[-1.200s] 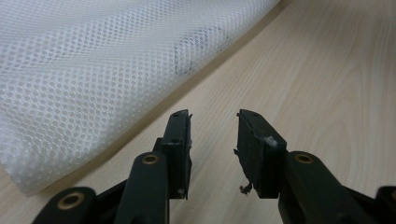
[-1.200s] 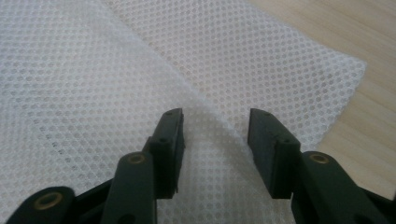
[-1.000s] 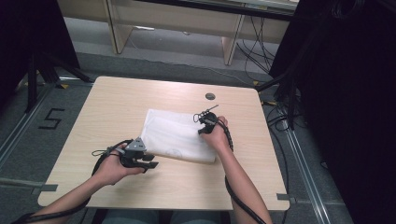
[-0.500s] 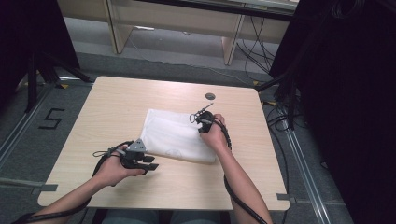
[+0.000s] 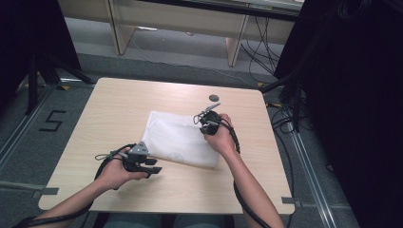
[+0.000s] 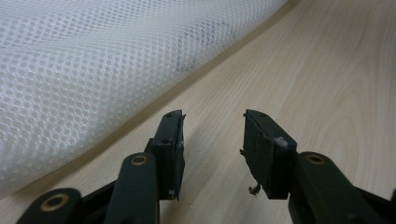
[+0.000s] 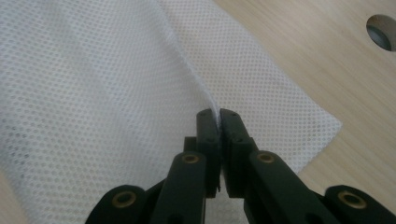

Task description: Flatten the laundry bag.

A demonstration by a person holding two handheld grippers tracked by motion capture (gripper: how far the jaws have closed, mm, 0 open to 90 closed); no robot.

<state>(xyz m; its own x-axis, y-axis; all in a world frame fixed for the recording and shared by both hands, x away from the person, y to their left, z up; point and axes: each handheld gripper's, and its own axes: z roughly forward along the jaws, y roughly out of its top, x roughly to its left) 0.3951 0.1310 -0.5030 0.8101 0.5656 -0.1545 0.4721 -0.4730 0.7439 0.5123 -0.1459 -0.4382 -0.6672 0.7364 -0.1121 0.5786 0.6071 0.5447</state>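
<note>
White mesh bag (image 5: 183,138) lying flat on the table (image 5: 119,114), a little right of centre, long side running from far-left to near-right. Fine honeycomb weave, folded in layers (whether anything sits inside cannot be told). A raised fold of the mesh (image 7: 205,100) pinched at the far right part of the bag. Right gripper (image 7: 218,122) closed on that fold, jaws pressed nearly together with a thin strip of cloth between them; in the high view, right gripper (image 5: 205,121) over the bag's far right corner, right hand (image 5: 219,135) resting above the cloth. Left gripper (image 6: 212,140) just off the bag's near left edge, jaws parted with bare wood between them, nothing held, mesh edge (image 6: 140,93) close beside the left jaw. Left hand (image 5: 116,171) low on the table near its front edge. Small dark round hole (image 5: 214,98) in the tabletop beyond the bag, apart from it.
</note>
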